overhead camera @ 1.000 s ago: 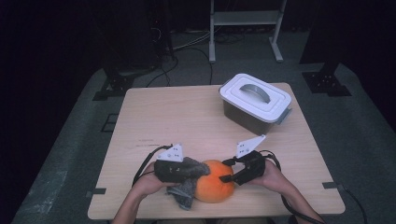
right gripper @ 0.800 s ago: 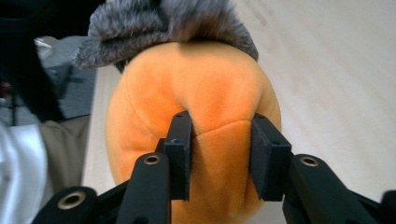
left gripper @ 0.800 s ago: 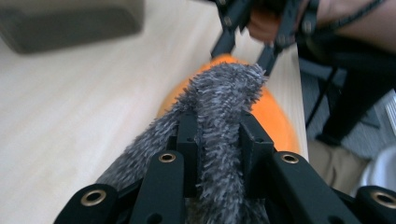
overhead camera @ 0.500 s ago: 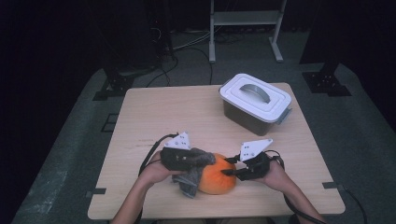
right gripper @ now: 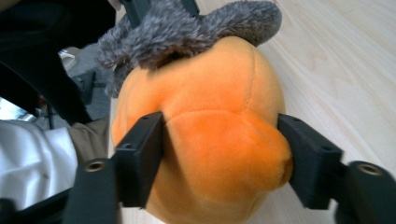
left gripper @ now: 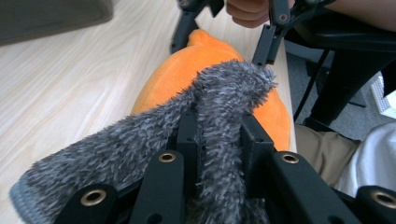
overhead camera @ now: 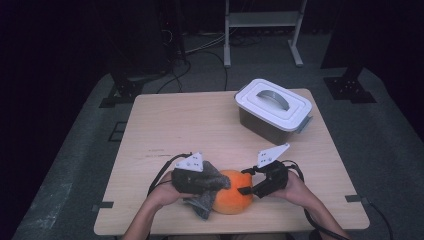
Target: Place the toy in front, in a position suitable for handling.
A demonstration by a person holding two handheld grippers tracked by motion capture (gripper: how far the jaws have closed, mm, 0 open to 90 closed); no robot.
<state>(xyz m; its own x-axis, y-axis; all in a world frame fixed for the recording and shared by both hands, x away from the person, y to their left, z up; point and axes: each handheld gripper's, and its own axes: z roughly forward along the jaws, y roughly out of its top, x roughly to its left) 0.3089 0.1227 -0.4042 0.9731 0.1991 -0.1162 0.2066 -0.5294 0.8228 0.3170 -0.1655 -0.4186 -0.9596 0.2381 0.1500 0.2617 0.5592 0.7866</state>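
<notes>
Wooden table [overhead camera: 190, 125]: lidded box [overhead camera: 272, 111] far right, well apart from orange plush [overhead camera: 235, 197]. Left gripper [overhead camera: 220, 183] clamps grey cloth [overhead camera: 205, 200]; right gripper [overhead camera: 246, 184], jaws just opening, straddles plush.

Plush toy [overhead camera: 233, 198] – bright orange, plain, with stitched seams showing in the right gripper view [right gripper: 210, 135]. Cloth [overhead camera: 207, 186] draped on it – shaggy dark grey with lighter grey fibre tips, same in the left gripper view [left gripper: 224, 107]. Left hand-held gripper [overhead camera: 216, 184] – black body and jaws, brass-coloured screw rings, white plate on top. Right hand-held gripper [overhead camera: 243, 189] – black too, white plate, black cable. Tabletop [overhead camera: 190, 125] – pale wood with faint straight grain. Box [overhead camera: 272, 111] – white lid, grey handle, dark translucent brown-grey walls. Floor [overhead camera: 75, 160] – grey carpet, black surround behind.
</notes>
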